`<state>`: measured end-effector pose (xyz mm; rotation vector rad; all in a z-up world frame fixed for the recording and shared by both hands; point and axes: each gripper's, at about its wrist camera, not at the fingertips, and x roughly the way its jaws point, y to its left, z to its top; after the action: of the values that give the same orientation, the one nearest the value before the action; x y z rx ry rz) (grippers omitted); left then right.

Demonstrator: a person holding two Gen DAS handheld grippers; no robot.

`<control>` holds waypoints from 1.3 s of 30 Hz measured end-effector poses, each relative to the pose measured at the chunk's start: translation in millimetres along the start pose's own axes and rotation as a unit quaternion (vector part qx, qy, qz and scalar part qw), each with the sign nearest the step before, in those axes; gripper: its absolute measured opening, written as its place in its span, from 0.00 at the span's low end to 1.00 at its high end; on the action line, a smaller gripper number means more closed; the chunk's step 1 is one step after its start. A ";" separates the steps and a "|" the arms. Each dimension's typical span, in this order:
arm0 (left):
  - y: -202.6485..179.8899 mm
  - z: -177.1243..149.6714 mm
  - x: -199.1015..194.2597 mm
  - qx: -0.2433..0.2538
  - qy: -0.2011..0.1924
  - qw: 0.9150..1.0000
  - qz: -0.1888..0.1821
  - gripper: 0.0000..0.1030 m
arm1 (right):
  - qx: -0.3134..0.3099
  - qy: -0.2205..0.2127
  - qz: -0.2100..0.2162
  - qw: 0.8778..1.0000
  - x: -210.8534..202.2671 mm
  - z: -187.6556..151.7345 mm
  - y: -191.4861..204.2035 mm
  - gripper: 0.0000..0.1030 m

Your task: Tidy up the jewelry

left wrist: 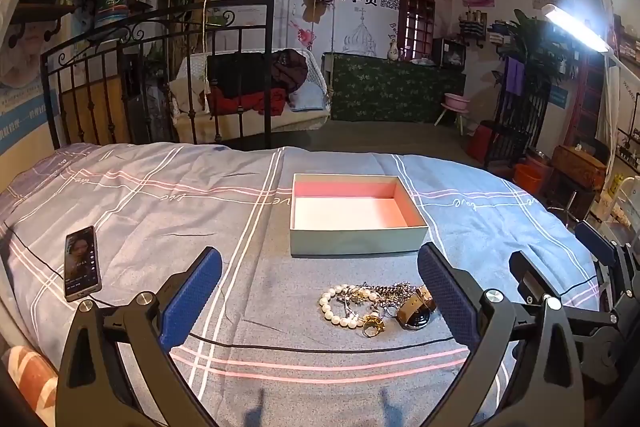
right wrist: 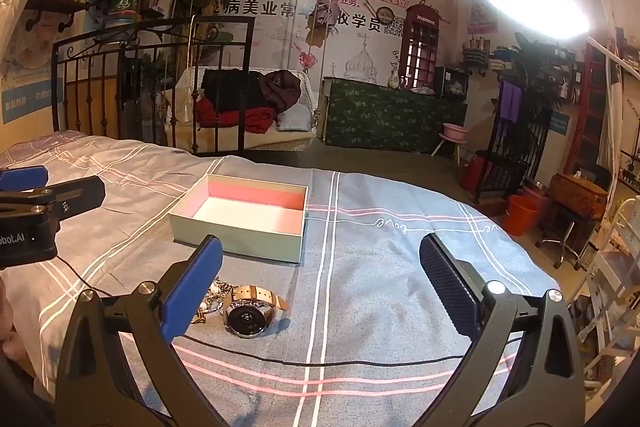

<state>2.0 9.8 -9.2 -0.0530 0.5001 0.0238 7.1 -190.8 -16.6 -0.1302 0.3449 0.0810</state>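
Note:
A pile of jewelry lies on the bed cover: a pearl bracelet (left wrist: 334, 311), a tangle of silver chains (left wrist: 390, 291), a gold ring (left wrist: 374, 325) and a watch (left wrist: 416, 311) with a tan strap. The watch also shows in the right wrist view (right wrist: 248, 311). Behind the pile stands an open, empty pale box (left wrist: 356, 241) with a pink inside; it also shows in the right wrist view (right wrist: 240, 233). My left gripper (left wrist: 320, 287) is open, just above the near side of the pile. My right gripper (right wrist: 320, 283) is open and empty, with the watch near its left finger.
A phone (left wrist: 82, 261) with a lit screen lies on the bed at the left, with a black cable (left wrist: 320, 349) running across the cover. The bed's far edge drops to the floor. A black iron bed frame (left wrist: 160, 75) stands at the back left.

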 end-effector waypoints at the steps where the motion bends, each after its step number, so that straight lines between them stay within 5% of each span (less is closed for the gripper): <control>1: -0.4 -0.3 0.0 0.001 -0.001 1.000 0.003 0.94 | -0.001 0.002 -0.001 1.000 2.4 0.5 1.8 0.95; 39: 0.9 -0.7 -0.6 0.000 0.002 1.000 -0.019 0.94 | 0.011 0.010 -0.014 1.000 5.1 -2.7 5.1 0.95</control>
<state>1.1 10.7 -9.6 -0.0630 0.5023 -0.0129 10.4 -185.8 -21.5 -0.1150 0.3630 0.0483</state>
